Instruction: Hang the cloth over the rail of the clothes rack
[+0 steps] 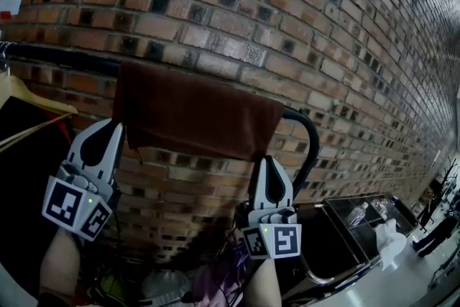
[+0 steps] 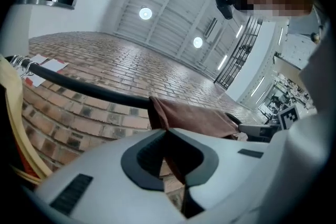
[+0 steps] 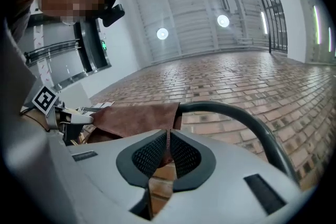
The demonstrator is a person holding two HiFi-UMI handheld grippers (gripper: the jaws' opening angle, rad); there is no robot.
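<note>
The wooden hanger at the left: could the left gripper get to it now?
Probably yes, once freed. The hanger hangs just beside the left gripper with nothing between them, but its jaws look closed on the cloth edge, so it would have to let go first.

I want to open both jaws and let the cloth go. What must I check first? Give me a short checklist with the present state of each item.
1. Cloth lies over the rail: ok.
2. Left gripper has its jaws closed on the cloth's lower left edge: ok.
3. Right gripper has its jaws closed on the lower right edge: ok.
4. Front and back halves hang equally: cannot tell, the back is hidden.
5. Wooden hanger is apart from the cloth: ok.
6. Cloth is well away from the bend of the rail: not ok. Its right edge sits just beside it and may slide down.
</note>
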